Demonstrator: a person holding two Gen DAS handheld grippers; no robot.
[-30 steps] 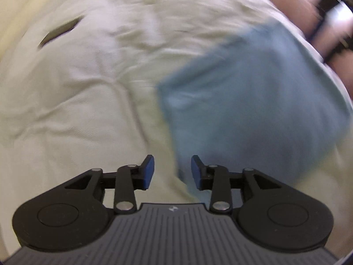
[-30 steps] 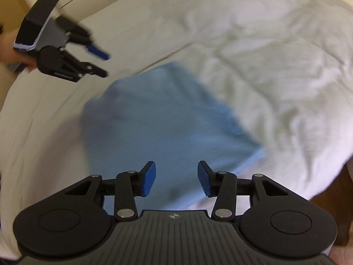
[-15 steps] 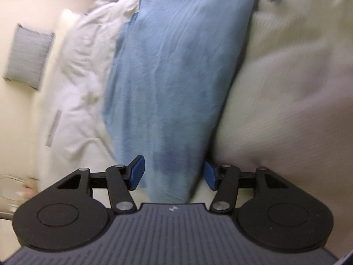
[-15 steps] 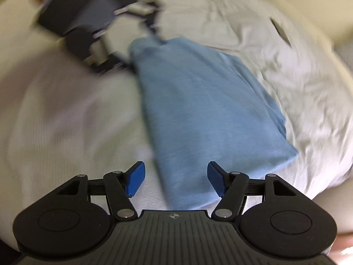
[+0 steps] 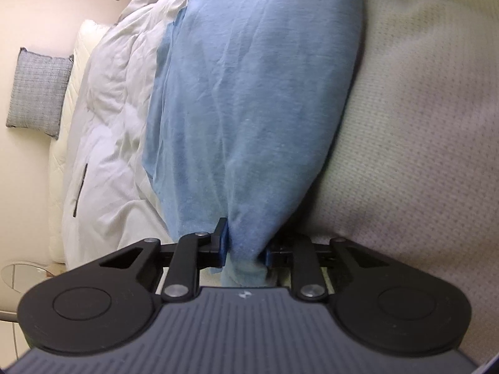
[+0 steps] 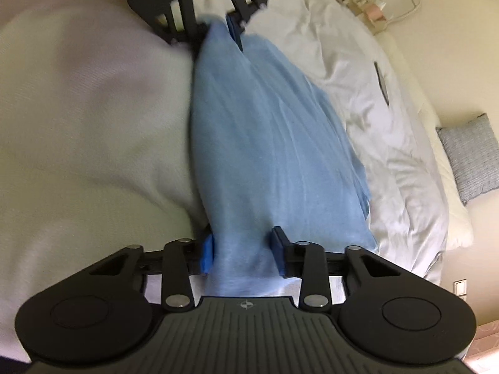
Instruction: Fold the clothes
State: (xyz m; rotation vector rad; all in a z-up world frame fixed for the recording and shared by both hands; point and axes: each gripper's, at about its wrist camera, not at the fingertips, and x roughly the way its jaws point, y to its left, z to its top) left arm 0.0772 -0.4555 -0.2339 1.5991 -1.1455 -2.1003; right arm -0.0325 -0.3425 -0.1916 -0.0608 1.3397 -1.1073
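Left hand-held gripper pinching blue garment, unlabelled

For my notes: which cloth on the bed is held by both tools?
The blue garment, gripped at opposite ends; the white duvet lies free.

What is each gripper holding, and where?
Both hold the blue garment: the left gripper pinches one end, the right gripper the opposite end.
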